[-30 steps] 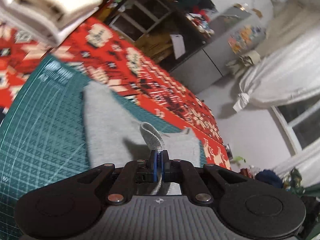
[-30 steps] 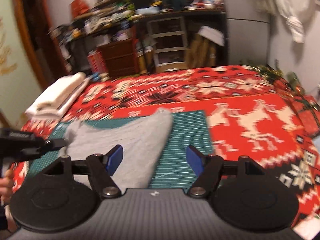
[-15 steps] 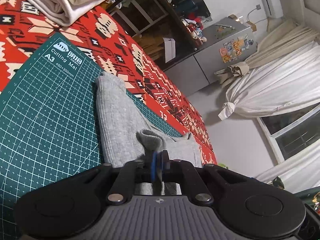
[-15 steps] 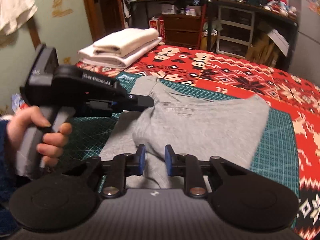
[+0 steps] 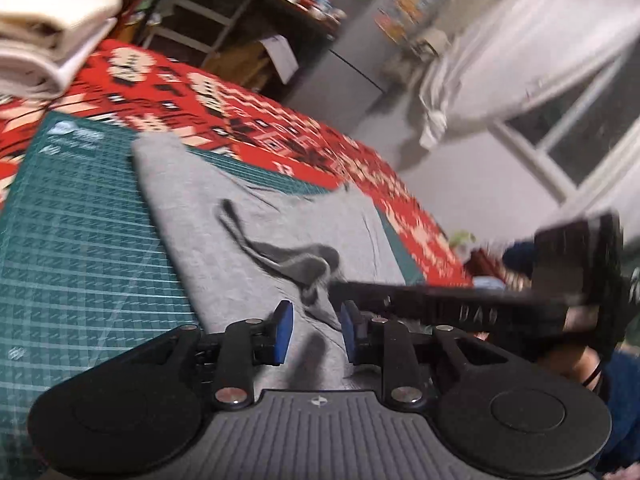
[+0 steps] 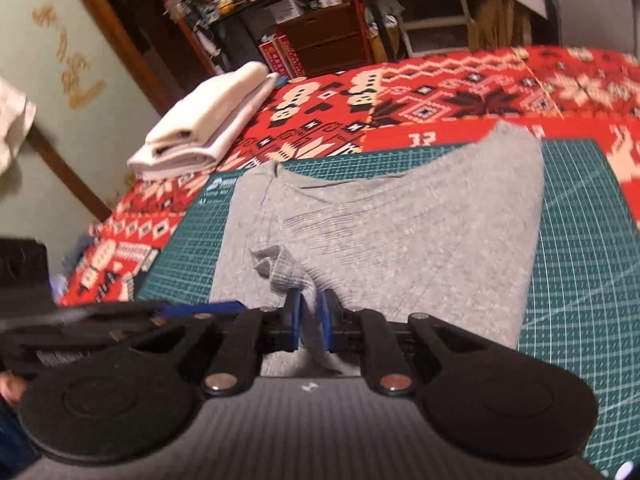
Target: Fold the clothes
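A grey garment [image 5: 240, 216] lies partly folded on a green cutting mat [image 5: 80, 240]. In the left wrist view my left gripper [image 5: 315, 332] is open just above the cloth, its blue pads apart and holding nothing. My right gripper [image 5: 336, 286] reaches in from the right to a raised bunch of the cloth just ahead of the left fingers. Seen from the right wrist, the right gripper [image 6: 309, 320] is shut on that raised fold of the grey garment [image 6: 400, 232]. The left gripper's blue finger [image 6: 224, 307] lies just to its left.
A stack of folded white cloths [image 6: 208, 128] sits on the red patterned blanket [image 6: 440, 92] beyond the mat's far left corner [image 6: 216, 192]. Cluttered shelves and drawers stand behind. A hand [image 6: 10, 388] holds the left gripper at the left edge.
The left gripper has let go of the raised grey fold and opened. The right gripper, open a second ago, has moved in and shut on that same fold.
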Demonstrator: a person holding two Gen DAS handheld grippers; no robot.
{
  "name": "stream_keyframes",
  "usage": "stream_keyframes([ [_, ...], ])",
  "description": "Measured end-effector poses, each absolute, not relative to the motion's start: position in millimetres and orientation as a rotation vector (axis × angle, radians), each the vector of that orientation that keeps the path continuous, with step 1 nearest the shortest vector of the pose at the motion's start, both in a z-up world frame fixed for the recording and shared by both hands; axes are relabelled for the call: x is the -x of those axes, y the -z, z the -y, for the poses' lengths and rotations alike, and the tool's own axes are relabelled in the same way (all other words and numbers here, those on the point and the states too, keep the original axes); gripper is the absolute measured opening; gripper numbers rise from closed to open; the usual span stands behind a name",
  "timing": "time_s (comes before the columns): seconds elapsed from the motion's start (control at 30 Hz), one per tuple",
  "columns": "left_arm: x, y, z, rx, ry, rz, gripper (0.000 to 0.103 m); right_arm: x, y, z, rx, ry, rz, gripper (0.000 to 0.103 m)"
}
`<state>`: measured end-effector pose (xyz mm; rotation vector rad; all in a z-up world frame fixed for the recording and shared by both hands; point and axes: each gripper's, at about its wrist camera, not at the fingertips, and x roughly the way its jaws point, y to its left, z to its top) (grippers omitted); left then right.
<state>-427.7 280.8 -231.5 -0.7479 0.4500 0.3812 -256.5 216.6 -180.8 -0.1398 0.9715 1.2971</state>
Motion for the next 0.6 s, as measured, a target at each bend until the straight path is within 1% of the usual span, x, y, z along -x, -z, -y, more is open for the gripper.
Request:
stream_keyframes([
  [0.27, 402, 234, -272, 0.572, -0.415, -0.484, 0.023, 240, 188, -205, 0.022, -1.286, -1.031, 0.012],
  [0.33, 399, 233, -270, 0.545, -0.418, -0.498, 0.017, 237, 188, -200, -0.013, -1.288, -1.039, 0.012],
  [0.37, 398, 232, -269, 0.537, -0.419, -0.503, 0.006, 235, 188, -197, -0.03, -1.291, -1.041, 0.013],
  [0.47, 398, 225, -264, 0.539, -0.427, -0.52, 0.004, 232, 184, -191, -0.058, -1.291, -1.029, 0.014],
  [0.6, 406, 212, -257, 0.639, -0.436, -0.553, 0.004, 228, 176, -183, -0.088, -1.287, -1.003, 0.014],
])
